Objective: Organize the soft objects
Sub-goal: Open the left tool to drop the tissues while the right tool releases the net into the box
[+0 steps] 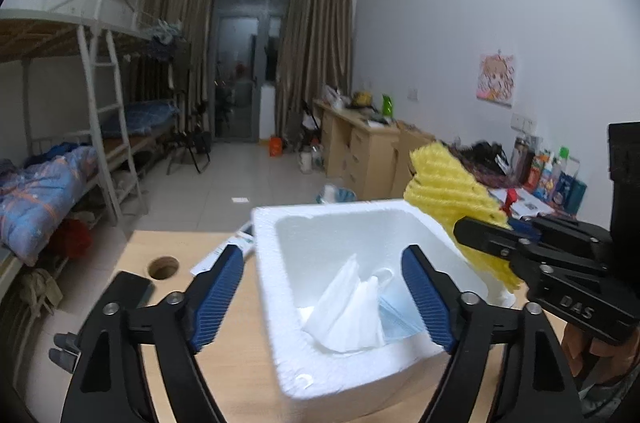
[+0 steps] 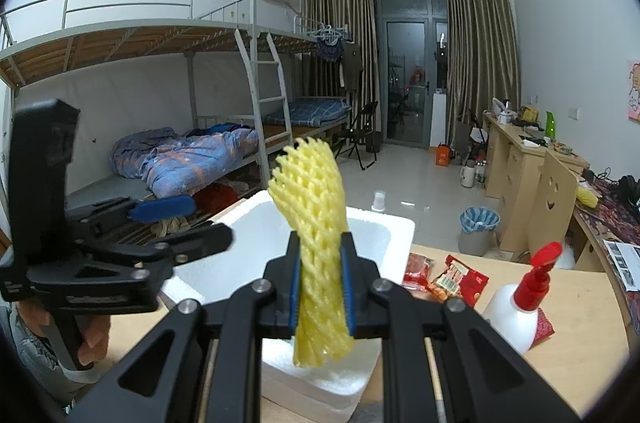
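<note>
A white foam box (image 1: 320,375) stands on the wooden table (image 1: 224,375). Inside it lie a white tissue (image 1: 348,315) and a blue face mask (image 1: 400,319). My left gripper (image 1: 324,299) is open and empty, its fingers on either side of the box's left wall. My right gripper (image 2: 322,279) is shut on a yellow foam net sleeve (image 2: 312,207), held upright above the box (image 2: 396,231). In the left wrist view the sleeve (image 1: 448,191) hangs over the box's right rim, with the right gripper (image 1: 488,243) at the right. The left gripper (image 2: 180,223) also shows in the right wrist view.
Red snack packets (image 2: 456,279) and a white spray bottle with a red top (image 2: 516,311) lie on the table right of the box. A dark phone (image 1: 128,291), a cable hole (image 1: 163,267) and papers (image 1: 216,255) sit left of it. Bunk beds (image 2: 180,151) and desks (image 2: 520,159) stand beyond.
</note>
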### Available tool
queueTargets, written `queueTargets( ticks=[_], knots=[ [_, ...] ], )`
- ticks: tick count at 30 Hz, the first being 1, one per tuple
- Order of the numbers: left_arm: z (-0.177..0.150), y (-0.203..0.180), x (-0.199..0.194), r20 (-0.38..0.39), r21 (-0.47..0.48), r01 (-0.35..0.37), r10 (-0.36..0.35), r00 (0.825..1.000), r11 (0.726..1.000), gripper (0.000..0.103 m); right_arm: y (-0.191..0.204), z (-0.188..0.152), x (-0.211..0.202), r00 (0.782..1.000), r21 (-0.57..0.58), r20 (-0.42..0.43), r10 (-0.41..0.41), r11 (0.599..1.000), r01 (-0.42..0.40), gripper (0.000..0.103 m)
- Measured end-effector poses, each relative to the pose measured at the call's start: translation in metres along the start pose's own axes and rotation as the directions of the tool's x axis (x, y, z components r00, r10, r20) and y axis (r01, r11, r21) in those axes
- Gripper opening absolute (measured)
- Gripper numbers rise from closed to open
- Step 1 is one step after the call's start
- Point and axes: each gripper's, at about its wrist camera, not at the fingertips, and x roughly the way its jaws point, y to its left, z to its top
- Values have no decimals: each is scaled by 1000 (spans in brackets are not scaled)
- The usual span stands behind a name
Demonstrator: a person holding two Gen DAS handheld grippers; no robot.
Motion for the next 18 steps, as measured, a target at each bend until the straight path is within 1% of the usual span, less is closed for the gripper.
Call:
queueTargets(
  ticks=[2,3,5,8,12,18],
  knots=[
    [-3,4,-7,25,-7,-14,15,1000,1000,99,0,0,4,1000,0,-6,-4,1000,4,21],
    [-5,6,-12,48,-11,-26,26,998,1000,101,0,2,7,1000,0,-8,-3,1000,3,21],
    [-8,11,-23,89,-27,-47,49,995,999,101,0,3,11,1000,2,-14,-4,1000,4,21],
    [-9,16,-35,128,-34,-38,42,991,999,102,3,4,18,1000,-2,-22,-1,1000,1,21],
    [-13,19,-37,129,-15,-46,47,991,999,102,8,3,28,999,-15,-33,-4,1000,4,21],
    [-21,26,-31,102,-27,-55,57,993,998,102,11,1,39,998,-22,-57,3,1000,-4,21]
  ],
)
